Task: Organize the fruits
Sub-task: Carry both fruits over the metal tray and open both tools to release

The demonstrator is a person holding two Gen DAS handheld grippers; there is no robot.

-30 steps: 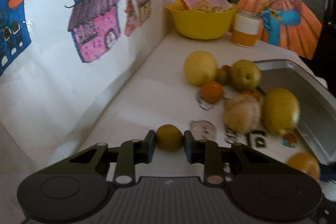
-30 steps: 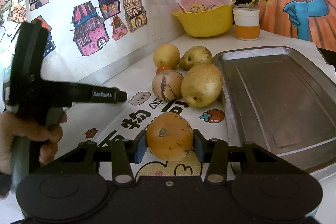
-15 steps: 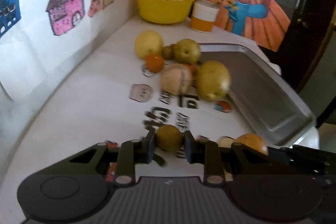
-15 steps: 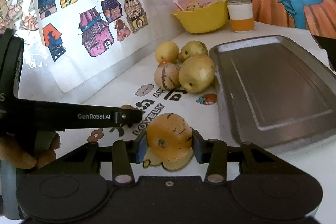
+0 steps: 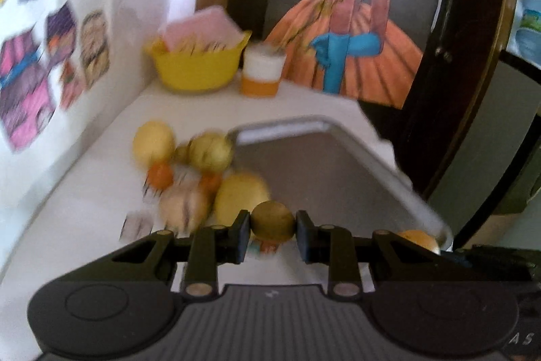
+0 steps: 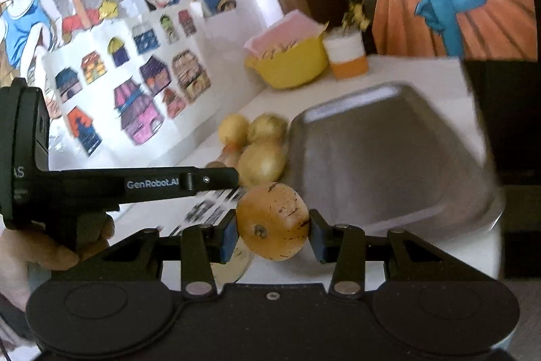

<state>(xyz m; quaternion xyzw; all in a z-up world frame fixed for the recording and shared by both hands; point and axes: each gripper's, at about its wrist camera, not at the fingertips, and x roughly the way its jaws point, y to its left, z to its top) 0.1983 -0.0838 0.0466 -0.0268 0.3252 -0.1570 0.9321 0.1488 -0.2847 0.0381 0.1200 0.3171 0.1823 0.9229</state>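
My left gripper [image 5: 272, 234] is clenched on a small olive-brown fruit [image 5: 272, 223], held above the near edge of the metal tray [image 5: 338, 178]. My right gripper [image 6: 272, 234] grips a speckled orange fruit [image 6: 272, 221], also off the table. I can read "GenRobot.AI" on the left gripper's side in the right view. The tray holds nothing. The yellow bowl [image 6: 290, 66] holds pale items under a pink sheet. Loose fruits [image 6: 260, 154] sit beside the tray.
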